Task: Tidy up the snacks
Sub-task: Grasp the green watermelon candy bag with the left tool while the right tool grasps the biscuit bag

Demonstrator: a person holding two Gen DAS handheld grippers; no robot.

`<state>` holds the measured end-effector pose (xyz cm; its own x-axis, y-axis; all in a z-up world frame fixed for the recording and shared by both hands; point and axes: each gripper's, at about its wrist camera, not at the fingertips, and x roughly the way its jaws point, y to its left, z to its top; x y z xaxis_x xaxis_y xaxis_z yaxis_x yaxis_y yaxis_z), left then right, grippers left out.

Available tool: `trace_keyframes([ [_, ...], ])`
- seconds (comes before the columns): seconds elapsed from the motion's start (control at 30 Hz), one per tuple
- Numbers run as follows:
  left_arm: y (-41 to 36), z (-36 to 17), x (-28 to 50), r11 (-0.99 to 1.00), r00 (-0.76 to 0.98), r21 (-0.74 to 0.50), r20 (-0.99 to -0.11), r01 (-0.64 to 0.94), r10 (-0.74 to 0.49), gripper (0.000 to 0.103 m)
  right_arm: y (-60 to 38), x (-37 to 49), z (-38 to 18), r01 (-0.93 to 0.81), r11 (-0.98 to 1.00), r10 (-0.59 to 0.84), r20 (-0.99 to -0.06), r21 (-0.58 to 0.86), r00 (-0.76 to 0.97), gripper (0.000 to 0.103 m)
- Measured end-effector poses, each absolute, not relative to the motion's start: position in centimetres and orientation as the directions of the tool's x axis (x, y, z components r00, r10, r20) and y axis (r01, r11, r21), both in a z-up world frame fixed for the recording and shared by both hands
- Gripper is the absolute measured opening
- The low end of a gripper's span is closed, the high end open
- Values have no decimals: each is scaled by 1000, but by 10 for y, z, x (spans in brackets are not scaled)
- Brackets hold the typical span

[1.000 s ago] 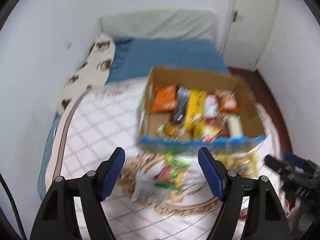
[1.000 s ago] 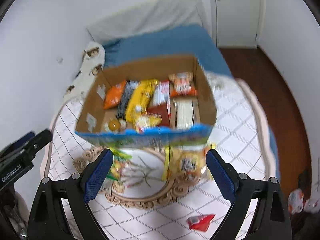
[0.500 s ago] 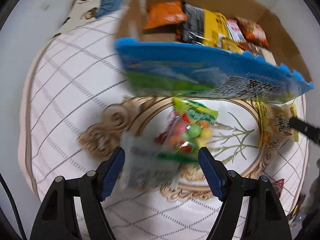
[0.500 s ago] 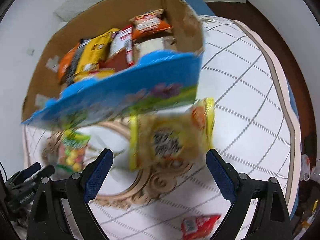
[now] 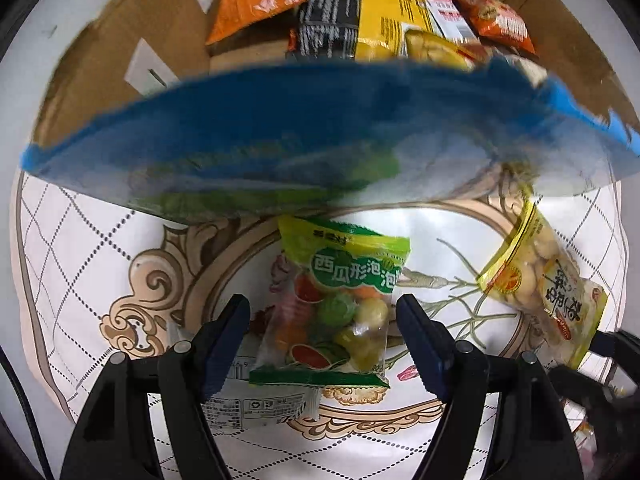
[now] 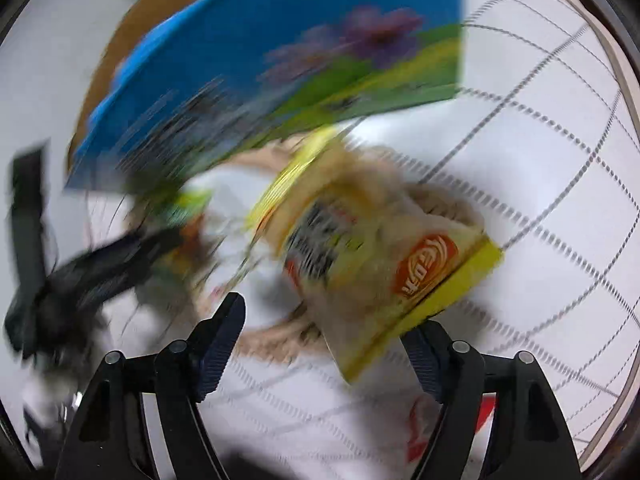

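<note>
The cardboard box (image 5: 132, 40) takes up most of the scene, with its printed blue front wall (image 5: 280, 132) facing us. Only the left wrist view looks down into it: an orange packet (image 5: 260, 0), a black and yellow bag (image 5: 356, 8) and a red-orange packet (image 5: 500, 20) stand side by side in there. The right wrist view is badly smeared and gets just the blue wall (image 6: 280, 52) from outside, nothing of the contents.

Under all that is the white tablecloth (image 5: 80, 248) with a dotted diamond grid and a beige scroll medallion. Lying on it just in front of the box are a green bag of watermelon-shaped gum balls (image 5: 340, 304) and, over to the right, a yellow bag of round biscuits (image 5: 540, 292). A clear packet with a printed label (image 5: 256, 404) pokes out from under the gum bag. The right view also catches a small red wrapper (image 6: 480, 416) low down, partly behind a finger.

The left gripper (image 5: 322, 340) points straight down with its jaws parted about halfway, straddling the gum bag, pads on either side with gaps showing, so no grip. The right gripper (image 6: 328, 344) tilts steeply down, jaws wide and just been closing a bit, with the biscuit bag's (image 6: 380, 252) lower edge between them; the right pad is at or behind that corner, too blurry to call contact.
</note>
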<state>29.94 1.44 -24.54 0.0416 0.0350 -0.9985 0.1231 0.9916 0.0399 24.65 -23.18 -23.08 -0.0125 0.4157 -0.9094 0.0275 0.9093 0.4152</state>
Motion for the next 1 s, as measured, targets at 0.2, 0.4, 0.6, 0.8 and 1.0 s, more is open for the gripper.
trace_keyframes([
  [0.2, 6, -267, 307, 990, 4, 39, -999, 139, 39, 74, -208, 269, -217, -242, 960, 157, -986, 141, 49, 94],
  [0.4, 0, -269, 310, 988, 31, 38, -999, 152, 34, 70, -170, 288, -227, -468, 882, 71, -997, 55, 16, 94],
  [0.6, 13, -265, 292, 995, 7, -48, -999, 83, -49, 62, -184, 308, -262, -368, 918, 114, -988, 146, -107, 94],
  [0.8, 22, -269, 273, 991, -24, -129, -991, 20, -128, 63, -197, 290, -244, -238, 909, 312, -938, 342, -153, 94],
  [1.0, 35, -274, 283, 987, -54, -157, -986, -18, -158, 63, -203, 303, -251, -181, 957, 220, -974, 227, -58, 94],
])
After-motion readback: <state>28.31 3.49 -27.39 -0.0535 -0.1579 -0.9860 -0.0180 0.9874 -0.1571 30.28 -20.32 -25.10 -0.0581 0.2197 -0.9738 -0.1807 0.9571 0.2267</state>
